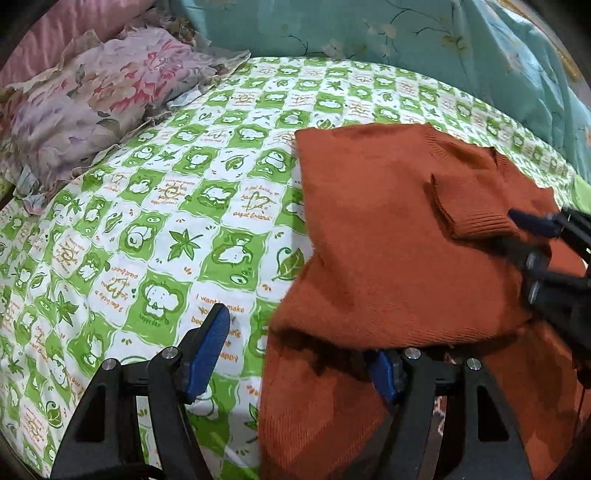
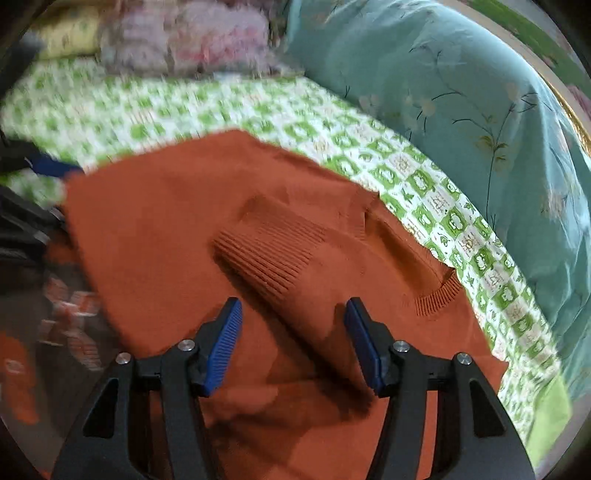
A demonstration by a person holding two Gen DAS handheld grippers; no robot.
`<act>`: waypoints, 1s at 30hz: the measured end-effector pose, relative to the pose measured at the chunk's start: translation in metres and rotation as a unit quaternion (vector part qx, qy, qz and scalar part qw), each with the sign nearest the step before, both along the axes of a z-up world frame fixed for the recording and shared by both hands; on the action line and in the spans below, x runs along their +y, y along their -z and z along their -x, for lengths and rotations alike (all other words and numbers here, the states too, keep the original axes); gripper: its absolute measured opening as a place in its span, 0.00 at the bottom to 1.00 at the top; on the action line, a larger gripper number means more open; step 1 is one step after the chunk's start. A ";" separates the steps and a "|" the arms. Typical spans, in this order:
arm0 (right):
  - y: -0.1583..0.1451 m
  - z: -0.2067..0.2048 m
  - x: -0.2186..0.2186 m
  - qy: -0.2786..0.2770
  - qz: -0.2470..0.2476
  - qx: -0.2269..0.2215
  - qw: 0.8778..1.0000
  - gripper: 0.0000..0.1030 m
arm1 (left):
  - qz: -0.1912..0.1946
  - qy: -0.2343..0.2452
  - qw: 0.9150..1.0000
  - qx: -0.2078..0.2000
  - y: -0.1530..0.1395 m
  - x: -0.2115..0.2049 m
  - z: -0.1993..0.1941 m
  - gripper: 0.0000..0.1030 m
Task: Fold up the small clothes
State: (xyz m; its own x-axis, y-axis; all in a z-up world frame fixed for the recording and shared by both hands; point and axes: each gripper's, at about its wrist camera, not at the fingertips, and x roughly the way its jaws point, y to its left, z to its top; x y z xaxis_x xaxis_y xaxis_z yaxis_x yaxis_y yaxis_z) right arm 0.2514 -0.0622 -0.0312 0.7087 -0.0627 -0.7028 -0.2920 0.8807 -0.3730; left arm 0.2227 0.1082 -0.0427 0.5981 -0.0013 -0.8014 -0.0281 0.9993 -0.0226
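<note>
A rust-orange knitted sweater [image 1: 399, 236] lies partly folded on the green-and-white patterned bedsheet [image 1: 166, 206]. One ribbed sleeve cuff [image 2: 269, 254] is folded across its body. My left gripper [image 1: 299, 343] is open at the sweater's near left edge; its right finger is under a fold of the knit, its left finger over bare sheet. My right gripper [image 2: 293, 332] is open and empty above the sweater, just short of the cuff. It also shows in the left wrist view [image 1: 532, 225] at the far right, and the left gripper shows blurred in the right wrist view [image 2: 51, 166].
A floral pillow [image 1: 92, 107] and a pink one lie at the head of the bed on the left. A teal flowered quilt [image 1: 424, 33] is bunched along the far and right sides. Bare sheet lies left of the sweater.
</note>
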 end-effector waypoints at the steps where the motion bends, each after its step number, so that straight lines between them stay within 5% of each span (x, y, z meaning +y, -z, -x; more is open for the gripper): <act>1: -0.005 -0.004 -0.015 0.021 -0.035 0.005 0.999 0.09 | 0.002 -0.001 1.000 0.000 0.000 0.000 -0.002 0.69; 4: -0.036 0.005 -0.089 0.119 -0.203 -0.024 0.972 0.06 | 0.009 -0.005 1.000 0.004 0.002 0.005 -0.007 0.69; 8: -0.035 0.050 -0.204 0.250 -0.377 -0.062 0.890 0.06 | 0.001 -0.005 1.000 0.005 0.004 0.002 -0.011 0.69; 9: -0.030 0.058 -0.217 0.270 -0.383 -0.054 0.882 0.08 | 0.001 -0.005 1.000 0.006 0.004 0.002 -0.011 0.69; 14: -0.005 0.080 -0.243 0.306 -0.394 0.003 0.867 0.15 | 0.003 -0.004 1.000 0.004 0.005 0.004 -0.010 0.70; 16: -0.002 0.086 -0.243 0.300 -0.399 0.008 0.866 0.39 | 0.003 -0.007 1.000 0.004 0.005 0.005 -0.011 0.70; 18: -0.003 0.093 -0.245 0.294 -0.424 0.002 0.856 0.52 | 0.003 -0.011 1.000 0.002 0.004 0.006 -0.010 0.70; 24: -0.011 0.092 -0.249 0.311 -0.453 -0.009 0.835 0.57 | 0.030 -0.050 0.998 -0.011 0.001 0.021 -0.007 0.71; 30: -0.005 0.084 -0.274 0.357 -0.483 -0.004 0.800 0.57 | 0.035 -0.054 0.998 -0.011 0.003 0.022 -0.007 0.73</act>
